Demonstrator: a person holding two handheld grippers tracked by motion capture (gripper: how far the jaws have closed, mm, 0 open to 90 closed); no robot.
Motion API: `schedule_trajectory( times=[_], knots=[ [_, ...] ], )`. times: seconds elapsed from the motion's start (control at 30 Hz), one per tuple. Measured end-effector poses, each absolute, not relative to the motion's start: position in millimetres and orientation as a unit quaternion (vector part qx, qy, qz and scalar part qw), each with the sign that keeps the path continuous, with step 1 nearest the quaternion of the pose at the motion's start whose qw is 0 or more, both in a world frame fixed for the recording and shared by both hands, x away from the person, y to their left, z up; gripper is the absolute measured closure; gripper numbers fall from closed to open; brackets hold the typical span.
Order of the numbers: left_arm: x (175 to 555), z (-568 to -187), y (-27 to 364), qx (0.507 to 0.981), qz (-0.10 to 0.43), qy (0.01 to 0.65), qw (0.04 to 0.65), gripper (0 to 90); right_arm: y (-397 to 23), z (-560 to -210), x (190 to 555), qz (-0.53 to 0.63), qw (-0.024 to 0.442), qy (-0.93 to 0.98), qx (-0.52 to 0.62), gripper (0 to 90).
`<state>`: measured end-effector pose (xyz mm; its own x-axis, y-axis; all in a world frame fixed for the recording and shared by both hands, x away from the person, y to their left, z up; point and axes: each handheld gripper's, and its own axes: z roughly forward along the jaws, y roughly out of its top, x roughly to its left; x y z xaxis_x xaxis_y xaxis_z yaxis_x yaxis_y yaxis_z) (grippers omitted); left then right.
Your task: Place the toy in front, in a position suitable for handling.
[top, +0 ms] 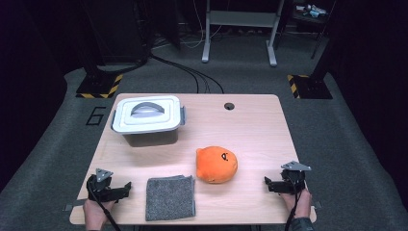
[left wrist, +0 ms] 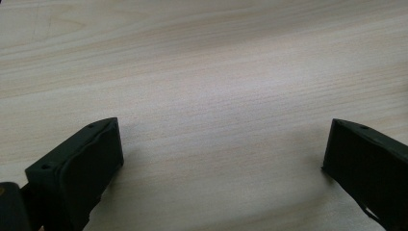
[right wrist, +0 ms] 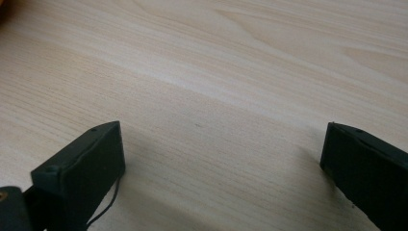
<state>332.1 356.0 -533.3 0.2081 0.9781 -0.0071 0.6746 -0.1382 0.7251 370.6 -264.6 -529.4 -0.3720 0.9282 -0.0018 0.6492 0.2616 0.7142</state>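
Both tools (top: 126,186) (top: 267,183) wide (nothing between)

Nearest my left hand-held gripper (top: 126,186) lies a grey cloth (top: 171,198), folded into a flat, rough-textured square, one edge close to the near rim of the tabletop (top: 255,130). Just beyond the cloth's far right corner sits an orange plush toy (top: 216,164), round and squat, with a dark eye marking on its upper face; it is close to the cloth, though I cannot tell whether they touch. Farther back from the cloth stands a grey storage box (top: 148,120), upright, its white lid shut and its handle folded flat.
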Motion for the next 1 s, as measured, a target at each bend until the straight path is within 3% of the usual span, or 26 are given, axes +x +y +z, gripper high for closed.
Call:
schedule_trajectory(
  times=[1.0],
  knots=[
    [331.5,-533.4,354.2,0.711,0.252,0.58,0.308,0.0,-255.1,-519.3,368.6,0.325,0.201,0.78,0.495,0.4]
  ],
)
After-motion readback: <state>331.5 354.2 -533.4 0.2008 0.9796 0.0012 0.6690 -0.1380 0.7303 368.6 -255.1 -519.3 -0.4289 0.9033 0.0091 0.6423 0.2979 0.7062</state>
